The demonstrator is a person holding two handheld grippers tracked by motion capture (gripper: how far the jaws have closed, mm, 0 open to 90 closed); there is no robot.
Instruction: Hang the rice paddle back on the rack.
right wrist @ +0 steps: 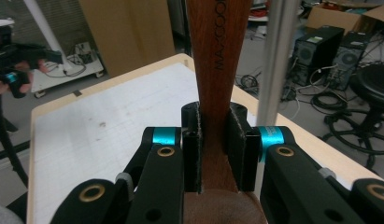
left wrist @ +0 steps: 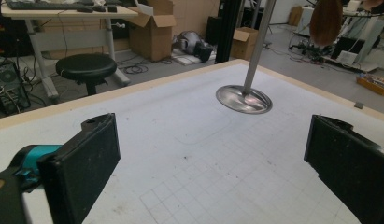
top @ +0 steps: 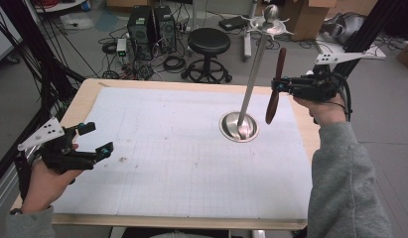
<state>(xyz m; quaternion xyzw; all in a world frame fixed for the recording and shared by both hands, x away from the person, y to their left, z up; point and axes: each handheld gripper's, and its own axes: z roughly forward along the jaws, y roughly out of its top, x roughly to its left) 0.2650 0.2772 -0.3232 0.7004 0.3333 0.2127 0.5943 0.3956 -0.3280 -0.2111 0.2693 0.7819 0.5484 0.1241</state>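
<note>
A dark wooden spoon (top: 275, 89) hangs upright in the air just right of a tall metal stand (top: 253, 69), and my right gripper (top: 286, 87) is shut on its handle. In the right gripper view the handle (right wrist: 216, 70) rises between the jaws, with the stand's pole (right wrist: 277, 60) close behind it. The stand has a round steel base (top: 239, 127) on the white mat and hooked arms at its top (top: 269, 22). My left gripper (top: 96, 139) is held low over the mat's left edge, open, nothing between its pads (left wrist: 89, 163). The left gripper view shows the base (left wrist: 243, 99) ahead.
A white gridded mat (top: 181, 153) covers the wooden table (top: 87, 94). Beyond the far edge are a black stool (top: 208, 44), computer towers (top: 152, 27), cables and cardboard boxes (top: 308, 15). A black frame post (top: 28, 54) runs along the left side.
</note>
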